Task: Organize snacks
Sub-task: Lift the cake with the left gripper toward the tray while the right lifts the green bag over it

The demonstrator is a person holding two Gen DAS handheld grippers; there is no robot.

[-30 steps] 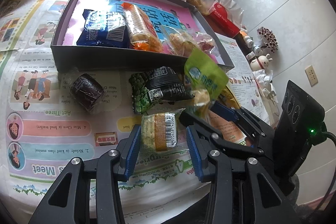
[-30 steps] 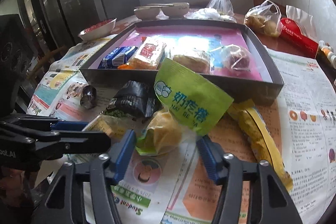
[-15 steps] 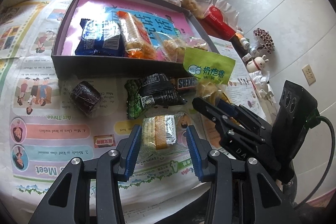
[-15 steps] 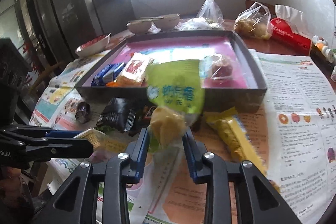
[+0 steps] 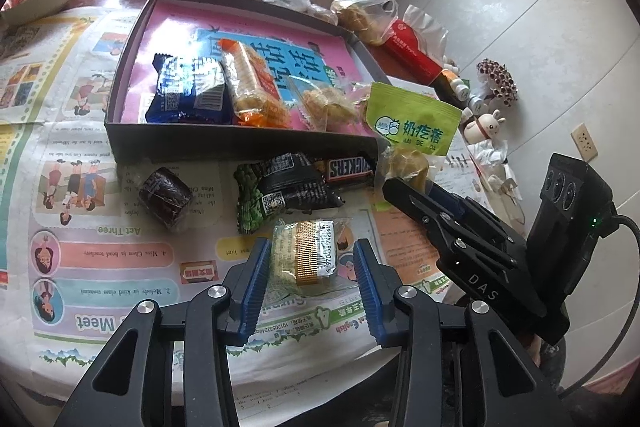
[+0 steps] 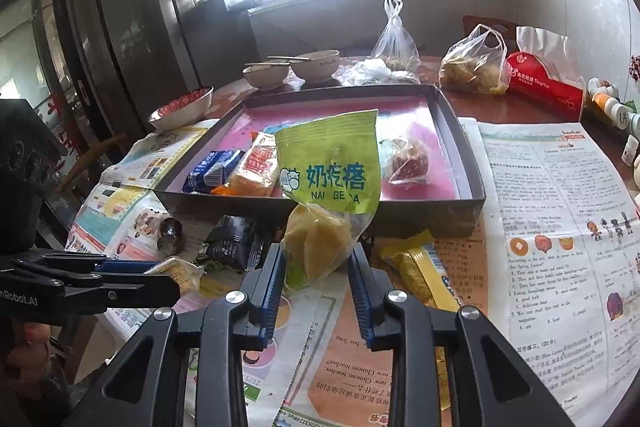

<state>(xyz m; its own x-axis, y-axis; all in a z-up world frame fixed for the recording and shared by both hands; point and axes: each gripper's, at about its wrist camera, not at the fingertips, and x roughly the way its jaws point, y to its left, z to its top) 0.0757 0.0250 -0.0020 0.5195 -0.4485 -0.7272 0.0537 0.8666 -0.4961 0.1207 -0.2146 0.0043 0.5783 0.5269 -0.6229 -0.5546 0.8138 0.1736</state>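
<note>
Right wrist: green snack bag (image 6: 329, 163) between right gripper (image 6: 317, 279) fingers

**Colours on your table**

Between your right gripper's (image 6: 316, 281) blue ribbed pads you see a lime-green packet (image 6: 330, 163) with blue lettering, yellow inside. Beyond it, the dark grey box (image 6: 460, 131) has a pink floor. Between your left gripper's (image 5: 310, 275) pads lies a clear, gold-centred wafer pack (image 5: 306, 253); past it, a black-and-green packet (image 5: 280, 191).
</note>
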